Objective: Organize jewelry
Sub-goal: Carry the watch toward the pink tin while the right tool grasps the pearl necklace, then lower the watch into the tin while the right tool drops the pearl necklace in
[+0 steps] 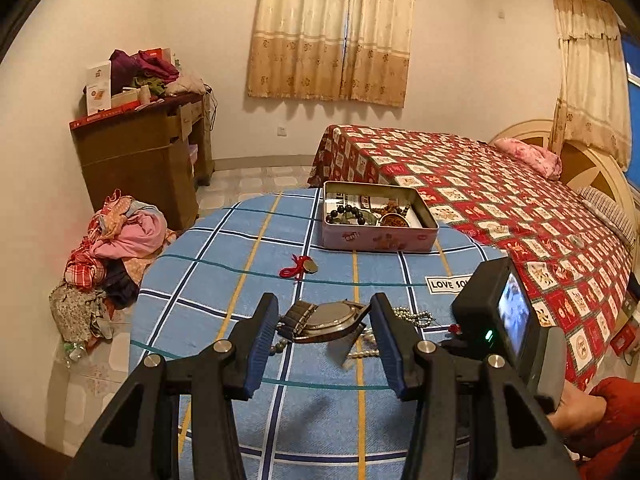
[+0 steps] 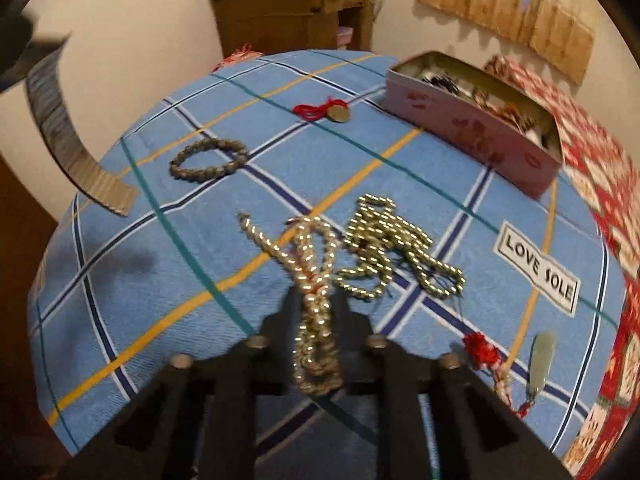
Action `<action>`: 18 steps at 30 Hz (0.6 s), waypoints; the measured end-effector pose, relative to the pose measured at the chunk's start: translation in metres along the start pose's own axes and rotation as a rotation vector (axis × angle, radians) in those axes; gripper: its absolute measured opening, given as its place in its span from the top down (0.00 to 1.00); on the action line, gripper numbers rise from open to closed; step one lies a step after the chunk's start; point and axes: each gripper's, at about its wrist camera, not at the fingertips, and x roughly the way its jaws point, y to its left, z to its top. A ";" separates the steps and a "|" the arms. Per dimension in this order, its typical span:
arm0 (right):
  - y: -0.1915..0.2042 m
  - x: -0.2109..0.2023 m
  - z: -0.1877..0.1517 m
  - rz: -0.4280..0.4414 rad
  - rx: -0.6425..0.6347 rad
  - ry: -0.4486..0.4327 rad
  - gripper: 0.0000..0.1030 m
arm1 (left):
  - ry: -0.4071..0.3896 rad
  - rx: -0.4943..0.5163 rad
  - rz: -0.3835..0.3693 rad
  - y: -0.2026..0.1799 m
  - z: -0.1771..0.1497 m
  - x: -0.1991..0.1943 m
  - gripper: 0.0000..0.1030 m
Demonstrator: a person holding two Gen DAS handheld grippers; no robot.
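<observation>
While both tongs were over the blue plaid surface, the left tongs held a wristwatch by its case between the blue pads, with the metal band hanging off to one side, clear of the cloth. The right tongs were clenched on a pearl-coloured bead strand, whose loose ends fanned forward onto the cloth. Just beside it lay a tangled heap of silver-gold beads, touching or nearly touching the strand; contact could not be confirmed. A grey bead bracelet lay apart to the left. A coin pendant on red cord lay near the pink tin box, which stood open at the far edge and contained dark bead bracelets and other pieces. A pale green pendant with red tassel lay at the near right. A "LOVE SOLE" label was sewn to the cloth.
</observation>
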 end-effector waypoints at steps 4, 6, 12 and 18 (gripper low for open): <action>-0.029 -0.013 -0.004 0.162 0.147 0.016 0.85 | -0.008 -0.001 -0.005 -0.002 0.001 -0.001 0.53; -0.039 -0.023 -0.007 0.238 0.207 0.004 0.85 | -0.010 -0.005 -0.011 -0.002 0.001 -0.001 0.53; -0.053 -0.073 -0.007 0.383 0.281 -0.101 0.85 | -0.010 -0.010 -0.006 -0.004 0.004 0.001 0.53; -0.061 -0.115 0.006 0.307 0.289 -0.254 0.85 | -0.020 0.010 -0.011 -0.013 0.009 0.003 0.53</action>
